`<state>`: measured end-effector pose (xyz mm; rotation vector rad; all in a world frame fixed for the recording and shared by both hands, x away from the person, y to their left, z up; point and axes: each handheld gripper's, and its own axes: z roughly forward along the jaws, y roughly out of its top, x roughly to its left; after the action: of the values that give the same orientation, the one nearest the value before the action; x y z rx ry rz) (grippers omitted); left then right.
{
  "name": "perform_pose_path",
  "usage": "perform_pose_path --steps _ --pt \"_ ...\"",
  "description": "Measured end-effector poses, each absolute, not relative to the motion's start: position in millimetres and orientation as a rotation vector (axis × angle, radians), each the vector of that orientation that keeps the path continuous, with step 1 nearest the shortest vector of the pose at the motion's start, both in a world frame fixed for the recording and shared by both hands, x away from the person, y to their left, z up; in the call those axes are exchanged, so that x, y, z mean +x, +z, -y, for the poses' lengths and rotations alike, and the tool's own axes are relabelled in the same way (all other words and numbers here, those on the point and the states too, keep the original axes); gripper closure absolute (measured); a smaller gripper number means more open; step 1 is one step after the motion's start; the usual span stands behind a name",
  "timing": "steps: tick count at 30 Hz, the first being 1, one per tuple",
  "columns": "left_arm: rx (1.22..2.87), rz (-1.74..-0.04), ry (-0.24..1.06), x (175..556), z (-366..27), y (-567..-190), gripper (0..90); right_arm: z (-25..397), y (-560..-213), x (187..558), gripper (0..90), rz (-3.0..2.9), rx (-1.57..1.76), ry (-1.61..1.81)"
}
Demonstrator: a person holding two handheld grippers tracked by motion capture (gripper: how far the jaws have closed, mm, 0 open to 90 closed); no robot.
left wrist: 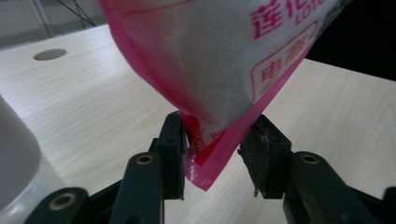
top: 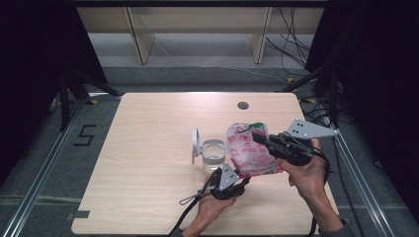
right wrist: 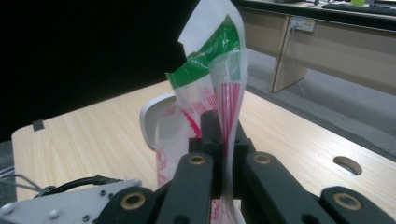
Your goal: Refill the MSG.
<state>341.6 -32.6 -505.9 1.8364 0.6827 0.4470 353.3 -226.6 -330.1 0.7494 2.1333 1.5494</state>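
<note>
A pink and white printed bag [top: 249, 154] hangs over the table, just right of a clear jar [top: 213, 153] whose white lid [top: 195, 144] stands hinged open. My right gripper [top: 258, 137] is shut on the bag's upper part; in the right gripper view the jaws [right wrist: 223, 122] pinch the film below its green-striped top [right wrist: 219, 51]. My left gripper [top: 241, 175] is under the bag. In the left gripper view its jaws [left wrist: 215, 128] stand apart on either side of the bag's [left wrist: 219, 56] pink bottom corner, the left one touching it.
The wooden table [top: 148, 148] has a cable hole [top: 242, 105] at the back. The jar's wall [left wrist: 18, 158] is close on the left of the left gripper view. Desk legs and cables lie on the floor beyond the table.
</note>
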Motion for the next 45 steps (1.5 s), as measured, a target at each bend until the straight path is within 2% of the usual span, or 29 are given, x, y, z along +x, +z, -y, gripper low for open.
perform_pose_path --steps 2,6,18,45 --pt "1.812 -0.689 0.426 342 32 -506 71.9 223 -330 354 90.0 -2.141 0.738 1.515" --pt "1.788 -0.704 0.429 338 32 -505 73.5 219 -329 357 90.0 -2.124 0.735 1.543" --pt "1.731 -0.736 0.36 333 39 -507 75.1 205 -337 370 90.0 -2.084 0.78 1.656" --pt "1.628 -0.769 0.365 351 56 -508 75.6 173 -336 395 90.0 -2.099 0.731 1.575"
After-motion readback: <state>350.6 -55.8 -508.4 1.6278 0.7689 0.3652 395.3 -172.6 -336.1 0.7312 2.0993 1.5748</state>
